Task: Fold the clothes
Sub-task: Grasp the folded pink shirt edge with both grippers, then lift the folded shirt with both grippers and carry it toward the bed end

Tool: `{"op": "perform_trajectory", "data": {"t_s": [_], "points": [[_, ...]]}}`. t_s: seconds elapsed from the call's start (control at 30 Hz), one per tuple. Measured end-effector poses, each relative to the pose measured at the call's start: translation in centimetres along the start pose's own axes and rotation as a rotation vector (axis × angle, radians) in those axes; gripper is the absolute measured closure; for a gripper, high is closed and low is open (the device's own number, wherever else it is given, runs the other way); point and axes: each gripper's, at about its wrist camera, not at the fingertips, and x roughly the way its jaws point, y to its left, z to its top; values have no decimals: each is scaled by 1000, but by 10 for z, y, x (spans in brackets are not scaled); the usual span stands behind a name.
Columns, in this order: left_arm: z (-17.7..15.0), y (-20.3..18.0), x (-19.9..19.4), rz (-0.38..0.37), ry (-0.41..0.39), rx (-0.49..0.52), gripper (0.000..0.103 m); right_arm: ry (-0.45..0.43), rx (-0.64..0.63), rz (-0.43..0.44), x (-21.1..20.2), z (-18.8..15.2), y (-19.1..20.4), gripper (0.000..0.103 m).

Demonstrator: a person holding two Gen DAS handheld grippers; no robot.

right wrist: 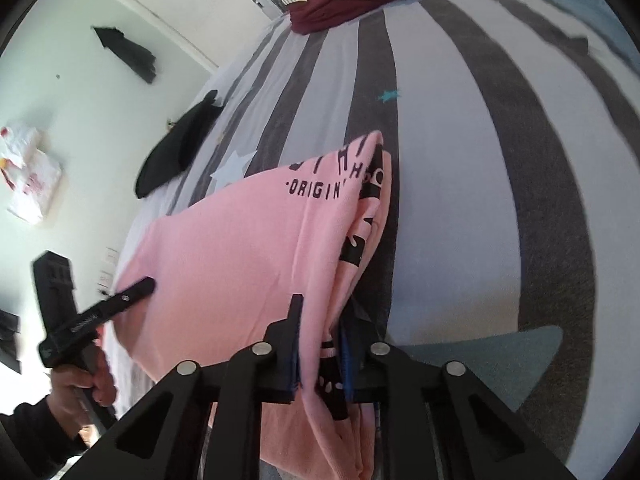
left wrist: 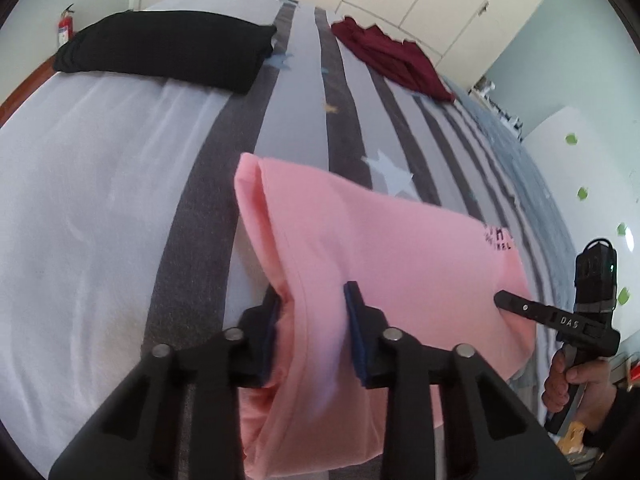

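Observation:
A pink shirt (left wrist: 380, 248) with black lettering is folded over and held above the striped bed. My left gripper (left wrist: 314, 316) is shut on its thick folded left edge, blue pads pressing the cloth from both sides. The other gripper (left wrist: 516, 304) reaches into the shirt's right edge, held by a hand (left wrist: 568, 380). In the right wrist view, my right gripper (right wrist: 322, 320) is shut on the pink shirt (right wrist: 248, 248) at its printed right edge, layers bunched between the pads. The left gripper (right wrist: 136, 288) meets the shirt's left side there.
The bed cover (left wrist: 120, 200) has grey and white stripes with stars. A folded black garment (left wrist: 168, 52) lies at the far left and a dark red garment (left wrist: 392, 60) at the far right. Cupboard doors (left wrist: 440, 0) stand beyond the bed. A wall (right wrist: 80, 120) runs along one side.

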Motion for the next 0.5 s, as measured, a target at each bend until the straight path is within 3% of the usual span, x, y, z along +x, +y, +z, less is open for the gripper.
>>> {"op": "perform_trajectory", "data": {"t_s": [0.23,0.33,0.5], "points": [[48,8,-29,-93,-34,28,81,-121,33,-95,-45,17,51,93],[95,25,-48,-124,-79,62,81,-168,50,-92,-50,35,80,93],[173,63,-67,-102,-130,124,81,-233,32,-49,-26,94,136,93]]}}
